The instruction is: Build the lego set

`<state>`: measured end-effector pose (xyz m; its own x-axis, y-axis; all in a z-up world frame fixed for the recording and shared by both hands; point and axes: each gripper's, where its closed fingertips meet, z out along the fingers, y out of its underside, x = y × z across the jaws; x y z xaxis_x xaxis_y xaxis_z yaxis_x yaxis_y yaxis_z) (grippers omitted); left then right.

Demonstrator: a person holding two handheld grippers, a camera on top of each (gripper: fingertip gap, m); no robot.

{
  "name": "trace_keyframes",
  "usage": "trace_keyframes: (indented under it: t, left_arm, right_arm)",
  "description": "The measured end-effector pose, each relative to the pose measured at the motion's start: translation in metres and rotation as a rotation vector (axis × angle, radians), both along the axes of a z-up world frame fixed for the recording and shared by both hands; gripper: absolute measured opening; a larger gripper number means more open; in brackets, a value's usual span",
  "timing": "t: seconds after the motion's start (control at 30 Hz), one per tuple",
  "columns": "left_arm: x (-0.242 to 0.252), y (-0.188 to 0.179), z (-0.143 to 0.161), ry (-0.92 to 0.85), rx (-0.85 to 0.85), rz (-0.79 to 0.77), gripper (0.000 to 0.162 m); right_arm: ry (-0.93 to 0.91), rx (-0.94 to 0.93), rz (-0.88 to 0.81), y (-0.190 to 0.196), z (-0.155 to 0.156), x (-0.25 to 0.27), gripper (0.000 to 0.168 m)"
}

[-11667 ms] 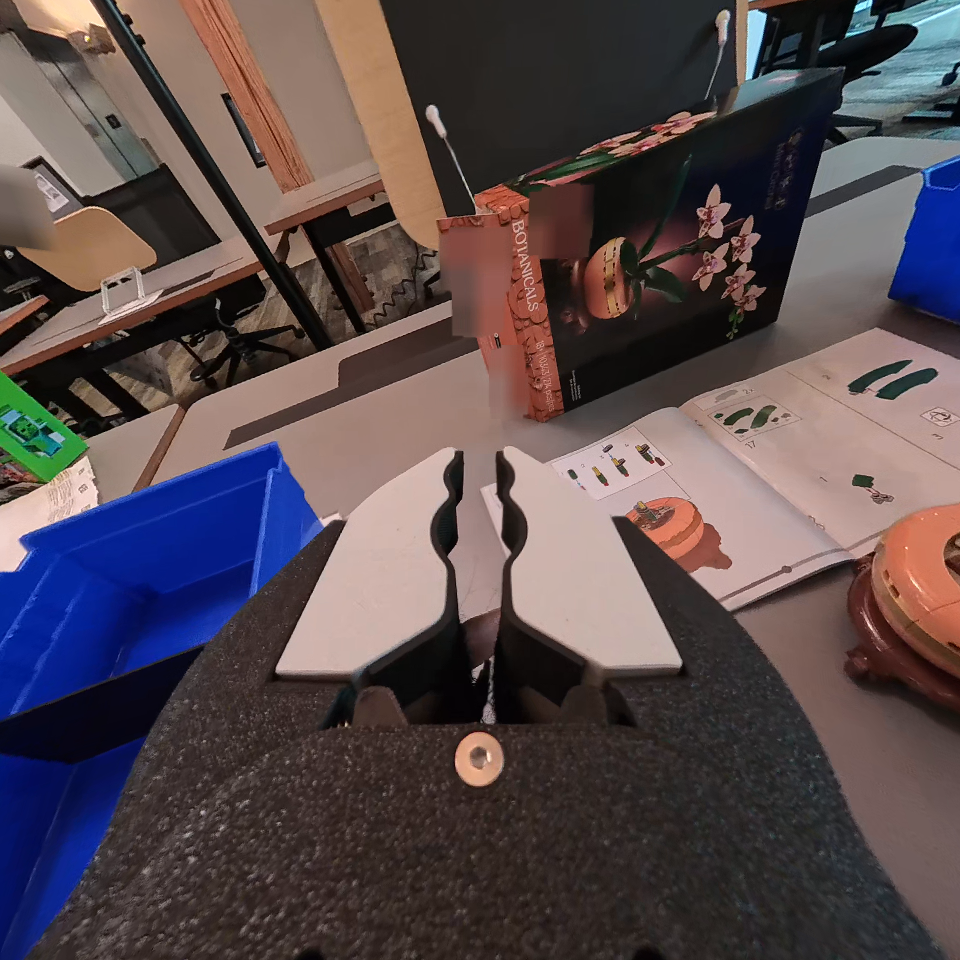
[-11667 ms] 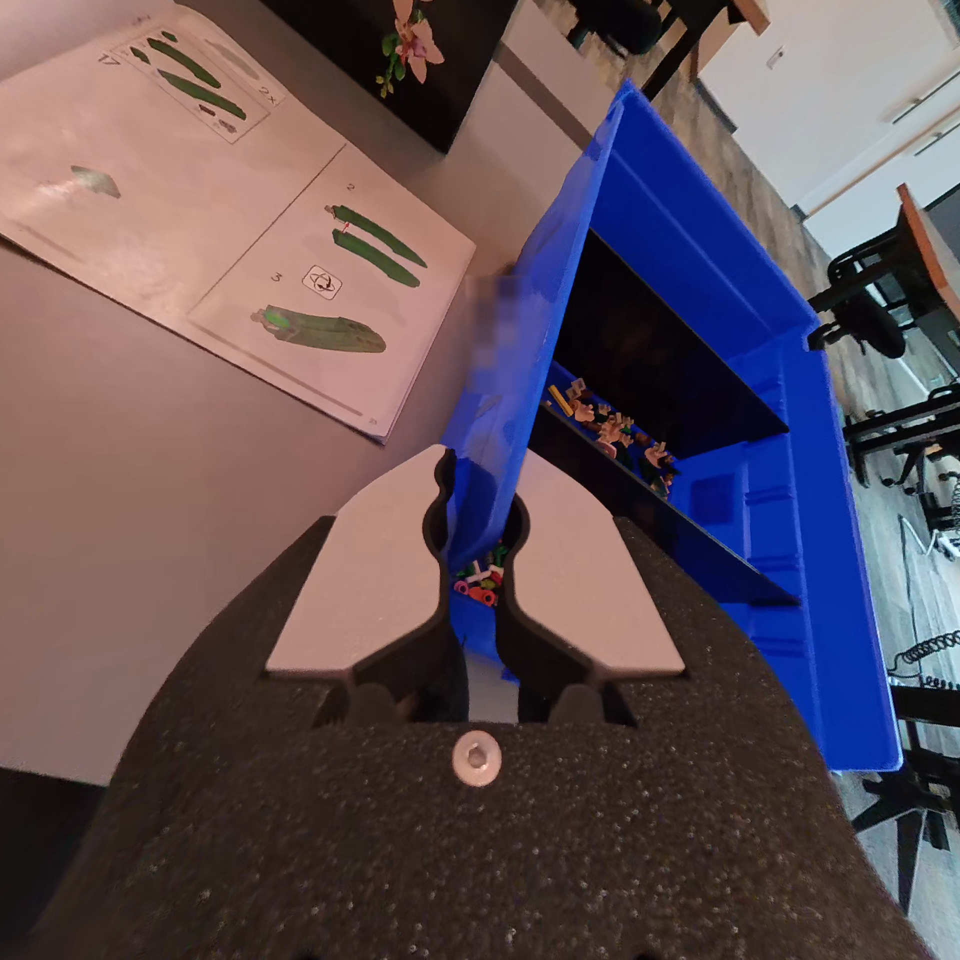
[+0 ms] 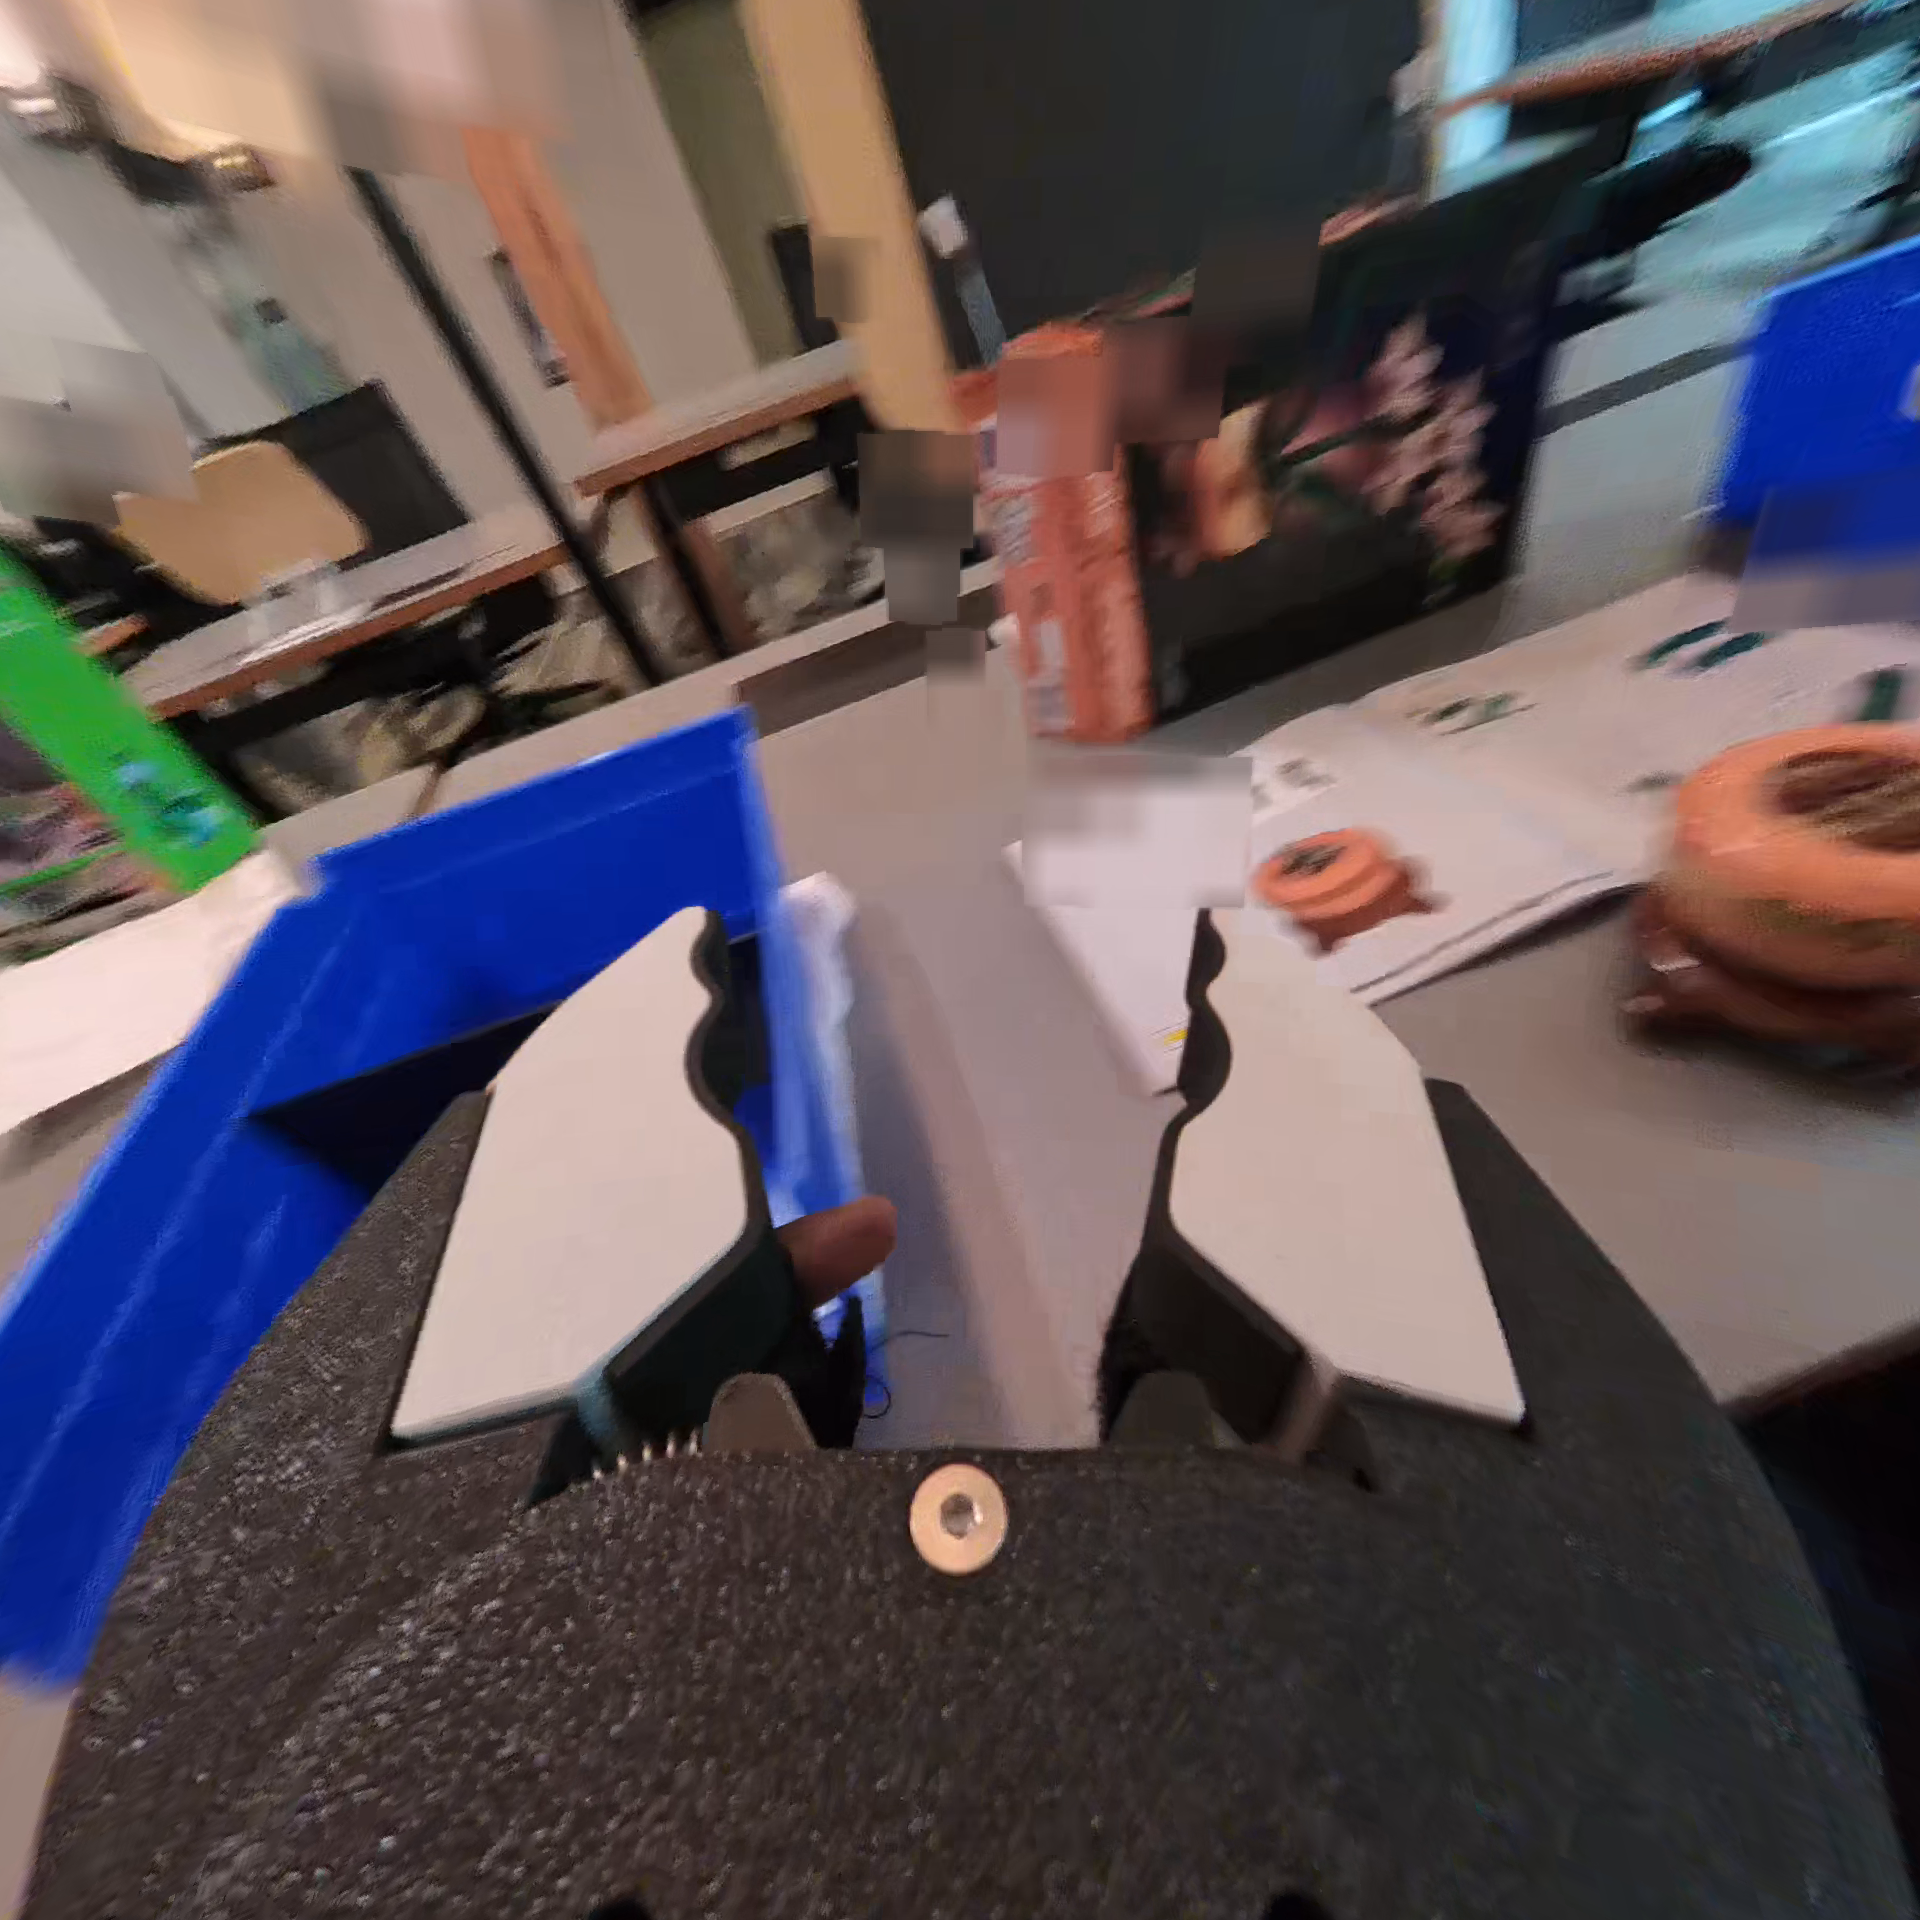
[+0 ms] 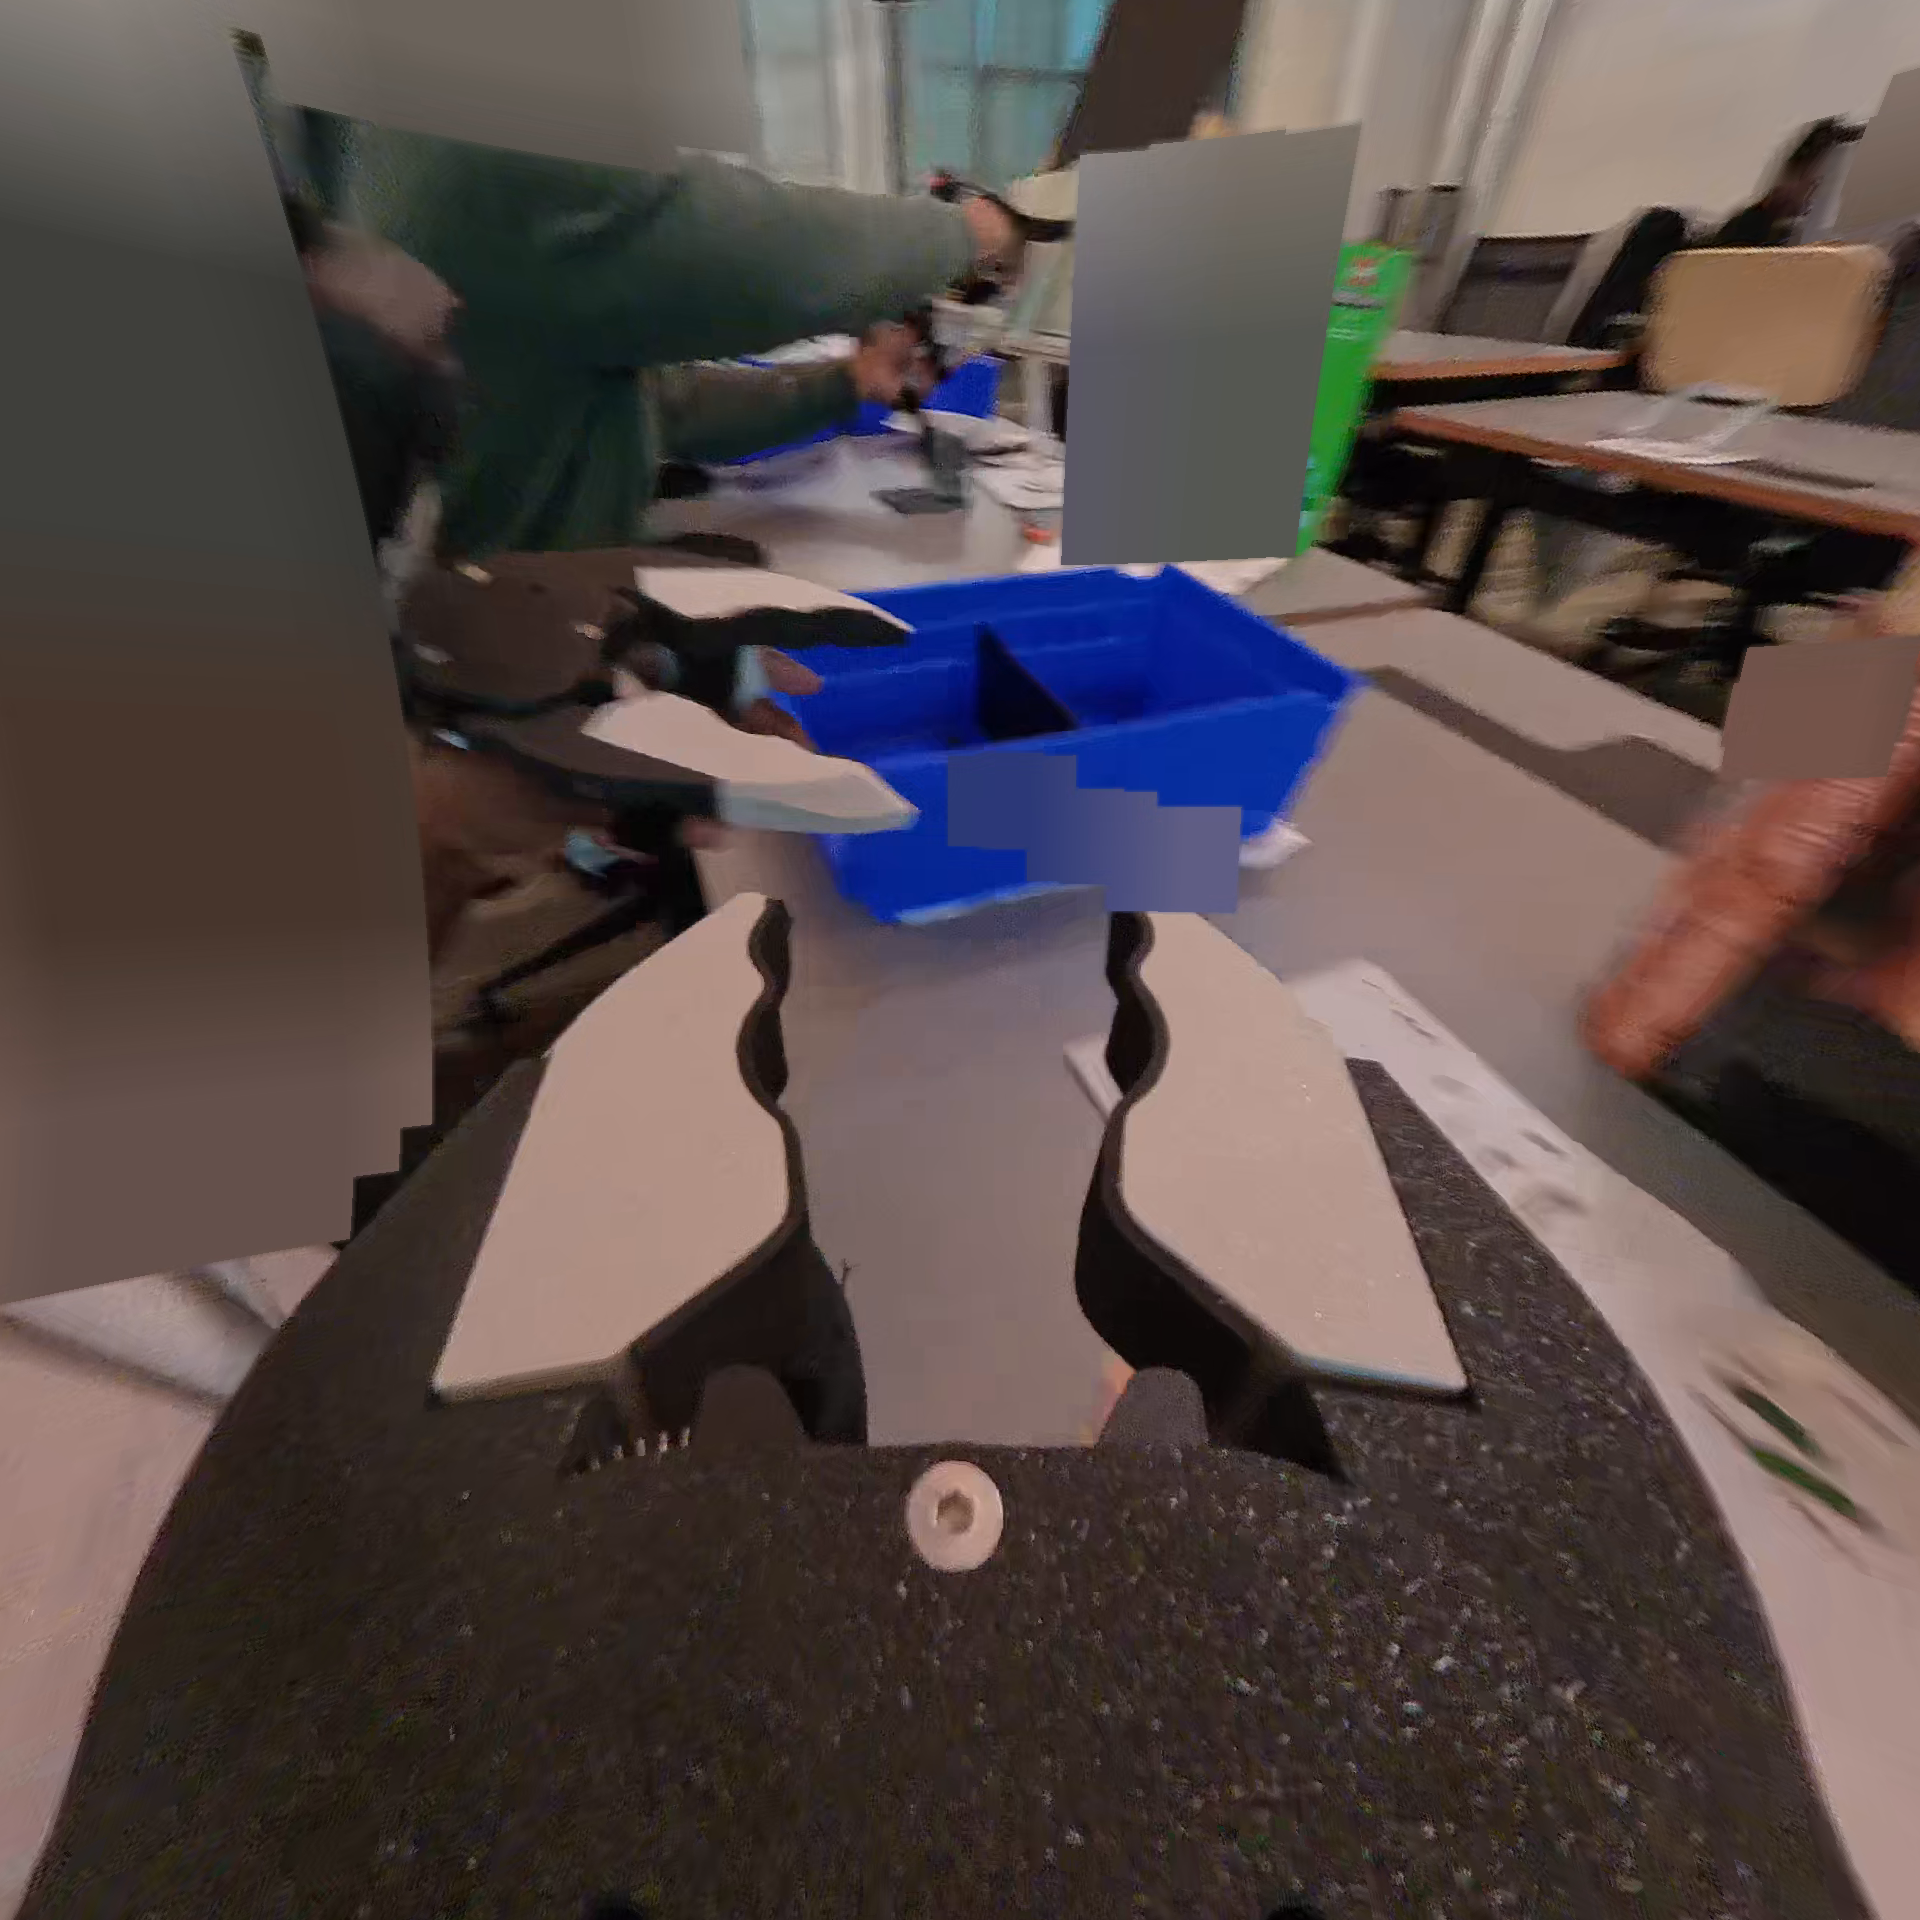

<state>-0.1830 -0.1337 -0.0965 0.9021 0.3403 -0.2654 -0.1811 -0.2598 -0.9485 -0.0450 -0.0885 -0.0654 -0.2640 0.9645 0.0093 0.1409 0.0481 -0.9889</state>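
My left gripper (image 3: 956, 935) is open and empty, above the grey table (image 3: 1558, 1195) beside the right wall of a blue bin (image 3: 468, 935). The view is motion-blurred. The partly built orange pot on its brown base (image 3: 1787, 862) stands at the right, next to the open instruction booklet (image 3: 1455, 790). My right gripper (image 4: 948, 925) is open and empty and points at the divided blue bin (image 4: 1143, 707). The left gripper (image 4: 906, 717) shows there too, open at the bin's near left corner. A fingertip (image 3: 842, 1236) shows between the left jaws.
The dark set box (image 3: 1299, 520) stands upright behind the booklet; it is a blur at the right of the right wrist view (image 4: 1766, 904). A second blue bin (image 3: 1829, 395) is at the far right. A person in a green sleeve (image 4: 644, 312) works at another table behind.
Both grippers have opened. The right gripper, earlier at the wall of the right bin, now faces the left bin. The left gripper has moved nearer the left bin.
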Motion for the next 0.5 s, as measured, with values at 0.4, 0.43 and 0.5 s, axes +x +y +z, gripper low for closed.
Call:
trace_keyframes:
  t: [0.4, 0.43, 0.5]
  left_arm:
    - [0.163, 0.103, -0.094, -0.237, -0.263, -0.798, 0.100]
    - [0.167, 0.106, -0.099, -0.222, -0.280, -0.828, 0.098]
    - [0.167, 0.112, -0.107, -0.184, -0.313, -0.854, 0.096]
  right_arm:
    - [-0.274, 0.118, -0.055, 0.092, -0.139, 0.075, 0.103]
    - [-0.258, 0.130, -0.034, 0.091, -0.139, 0.070, 0.101]
    - [-0.258, 0.146, 0.009, 0.089, -0.140, 0.061, 0.100]
